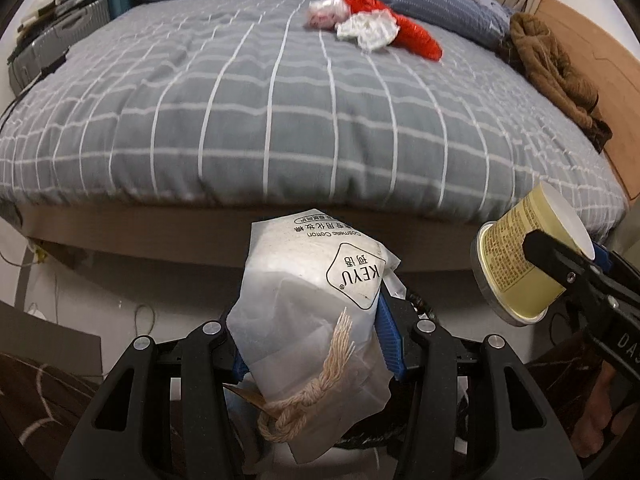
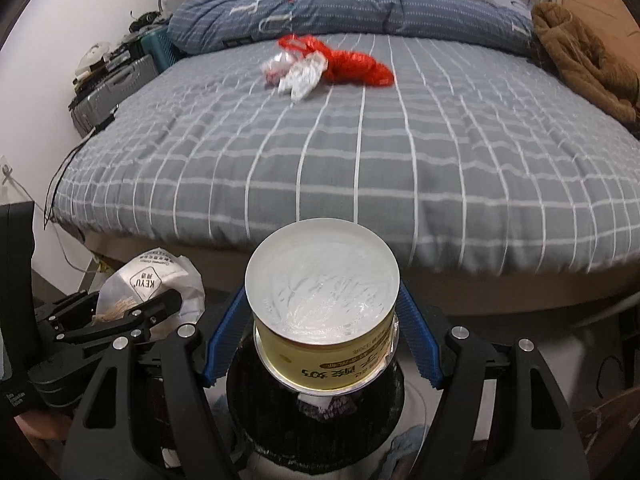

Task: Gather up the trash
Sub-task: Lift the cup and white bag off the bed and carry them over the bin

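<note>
Left gripper (image 1: 312, 344) clamping cotton-pad bag (image 1: 316, 300), bed (image 1: 320, 120) ahead

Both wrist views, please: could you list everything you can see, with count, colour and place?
Cotton pad bag: one, white, in the left gripper.
Yogurt cup: one, yellow, in the right gripper, above a dark bin.
Red plastic bag: one, far on the bed.
Crumpled tissues: two or so, white, beside the red bag.
Quilt: one, blue, at the bed's head.
Brown garment: one, bed's right edge.
Suitcases: grey and teal, left of bed.
Left gripper: black, blue pads.
Right gripper: same.
</note>
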`<state>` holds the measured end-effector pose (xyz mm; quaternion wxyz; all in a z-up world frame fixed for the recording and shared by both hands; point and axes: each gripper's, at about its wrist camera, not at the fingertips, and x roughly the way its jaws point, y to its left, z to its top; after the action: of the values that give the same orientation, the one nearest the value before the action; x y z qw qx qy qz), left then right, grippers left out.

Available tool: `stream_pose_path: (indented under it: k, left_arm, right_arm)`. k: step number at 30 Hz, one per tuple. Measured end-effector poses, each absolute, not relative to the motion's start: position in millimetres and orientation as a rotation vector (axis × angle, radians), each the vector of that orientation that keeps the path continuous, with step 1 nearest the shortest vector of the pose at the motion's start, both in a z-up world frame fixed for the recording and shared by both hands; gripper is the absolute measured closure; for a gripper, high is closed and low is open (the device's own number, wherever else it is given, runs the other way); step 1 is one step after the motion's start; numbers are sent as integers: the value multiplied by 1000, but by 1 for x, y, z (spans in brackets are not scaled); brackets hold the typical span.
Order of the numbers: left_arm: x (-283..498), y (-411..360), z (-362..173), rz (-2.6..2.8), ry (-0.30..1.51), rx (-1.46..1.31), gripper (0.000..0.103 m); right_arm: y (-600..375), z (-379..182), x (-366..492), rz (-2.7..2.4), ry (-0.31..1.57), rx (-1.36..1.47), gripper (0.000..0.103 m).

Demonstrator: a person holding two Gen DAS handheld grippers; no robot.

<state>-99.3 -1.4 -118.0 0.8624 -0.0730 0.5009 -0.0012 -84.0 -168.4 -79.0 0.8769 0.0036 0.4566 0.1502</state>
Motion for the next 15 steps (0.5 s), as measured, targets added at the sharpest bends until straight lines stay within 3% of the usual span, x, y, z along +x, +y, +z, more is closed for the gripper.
stream_pose_path:
  k: [15]
  left_arm:
    - [-88, 0, -182, -25, 1175, -119, 54]
  right_arm:
    - [-159, -154, -82, 327, 1146, -21, 34]
